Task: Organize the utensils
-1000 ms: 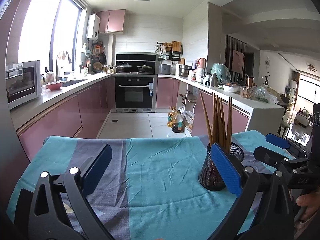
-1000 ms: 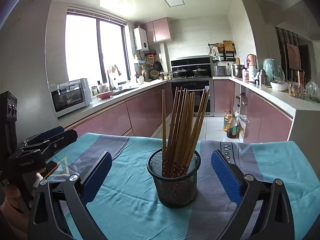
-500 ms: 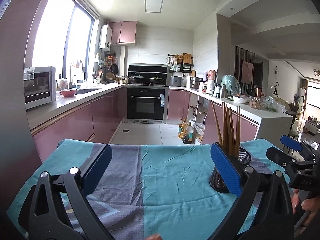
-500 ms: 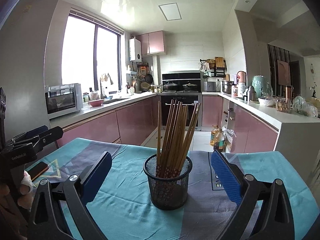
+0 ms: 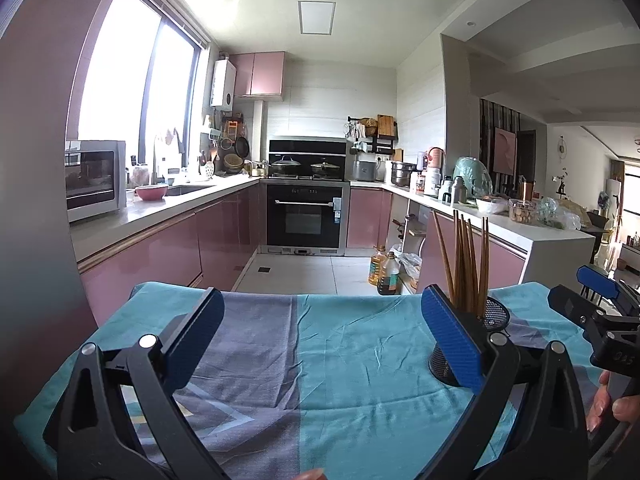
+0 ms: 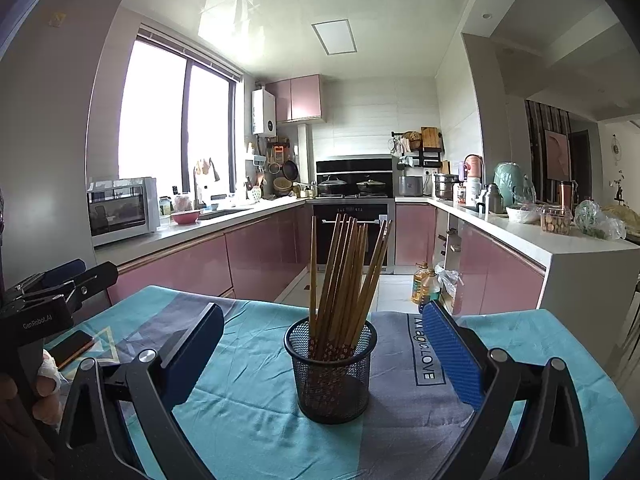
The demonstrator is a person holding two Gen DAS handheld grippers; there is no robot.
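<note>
A black mesh cup [image 6: 331, 368] stands upright on the teal and grey cloth [image 6: 248, 408], holding several wooden chopsticks [image 6: 344, 276] that lean at slight angles. My right gripper [image 6: 320, 344] is open, its blue pads on either side of the cup and nearer the camera, touching nothing. In the left wrist view the same cup [image 5: 494, 316] and chopsticks [image 5: 466, 264] show partly behind the right pad of my left gripper [image 5: 320, 332], which is open and empty over bare cloth [image 5: 340, 380]. Each gripper appears at the edge of the other's view.
A dark phone [image 6: 74, 346] lies on the cloth at the left, near the hand holding the left gripper. Beyond the table's far edge is a kitchen floor with oil bottles [image 6: 424, 284], pink cabinets, an oven and a white counter [image 6: 560, 244] at the right.
Both views have drawn back and tilted up slightly. In the left wrist view the cup has slid further right, behind the right pad. Both grippers stay open.
</note>
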